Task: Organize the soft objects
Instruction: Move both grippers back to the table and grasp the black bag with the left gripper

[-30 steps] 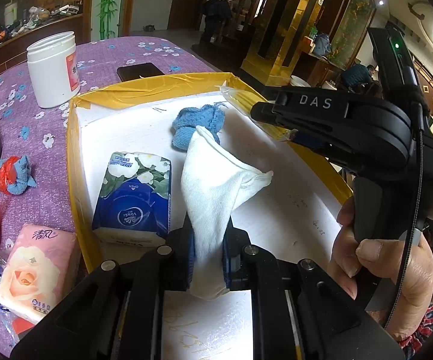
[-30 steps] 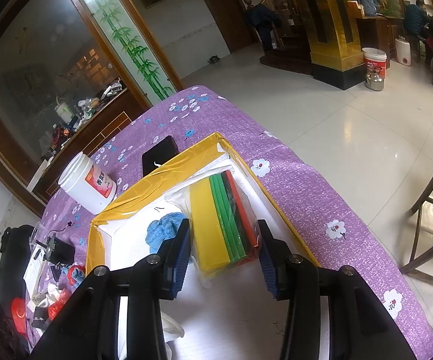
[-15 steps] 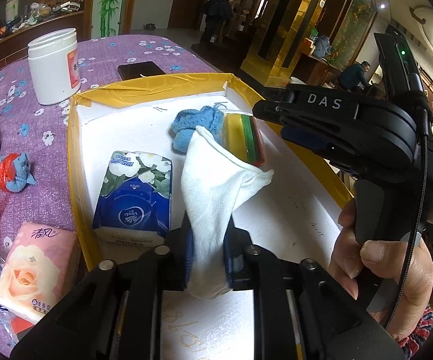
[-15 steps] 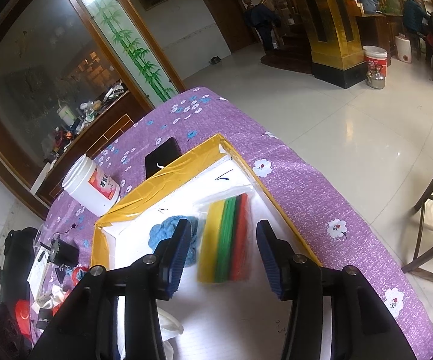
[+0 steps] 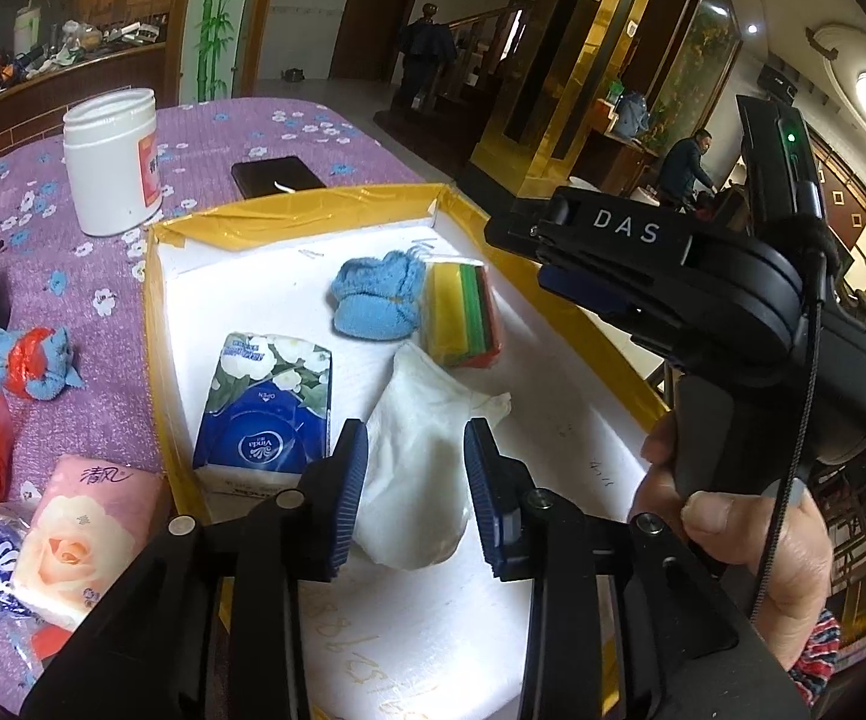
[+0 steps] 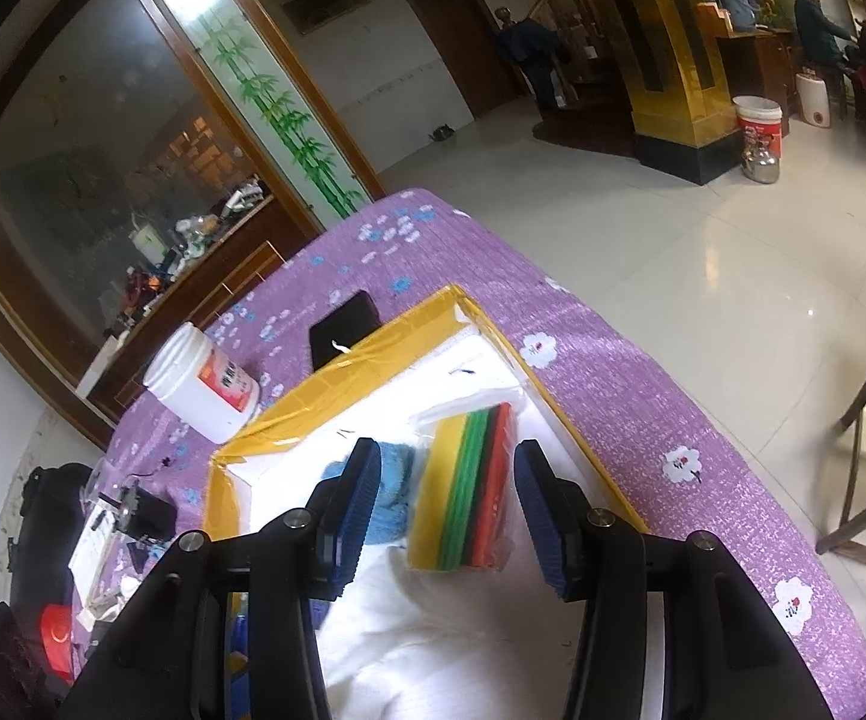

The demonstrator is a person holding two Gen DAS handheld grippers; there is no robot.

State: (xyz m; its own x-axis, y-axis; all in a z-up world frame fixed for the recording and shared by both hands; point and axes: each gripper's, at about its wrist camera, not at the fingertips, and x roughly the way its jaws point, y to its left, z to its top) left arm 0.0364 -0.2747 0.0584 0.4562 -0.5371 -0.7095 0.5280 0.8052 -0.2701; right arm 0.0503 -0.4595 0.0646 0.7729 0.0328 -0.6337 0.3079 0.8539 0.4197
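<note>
**A:** Status on your left claw (image 5: 415,483)?

**B:** Your jaws are opening, with the white cloth (image 5: 427,450) between them. The pads look clear of the fabric, so I read it as released. The cloth lies slumped on the white floor of the yellow-edged tray (image 5: 583,420), right in front of your claw. I'd call that drop done.

**A:** And the right claw (image 6: 442,501)?

**B:** It's parted and gripping nothing. The sponge pack (image 6: 469,492) shows between the pads with a gap on each side, and the left wrist view has it resting in the tray, just beside the blue towel (image 5: 376,300). Your hand (image 5: 733,546) is on the grip at the tray's right edge.

**A:** Count in the tray?

**B:** Four: one white cloth, one blue tissue pack (image 5: 265,402) to its left, one blue towel, one sponge pack at the far end.

**A:** Still outside?

**B:** On the purple bench (image 5: 43,240) to your left: one pink tissue pack (image 5: 82,546), one blue-and-red cloth bundle (image 5: 28,354), and some red plastic at the frame edge that I can't identify. Beyond those, one white jar (image 5: 112,162) and one phone (image 5: 277,177), neither soft.

**A:** Next?

**B:** My guess is you back the left claw off the cloth and swing left to the pink pack. It's nearest. Spread wide, since it's bulky.
</note>
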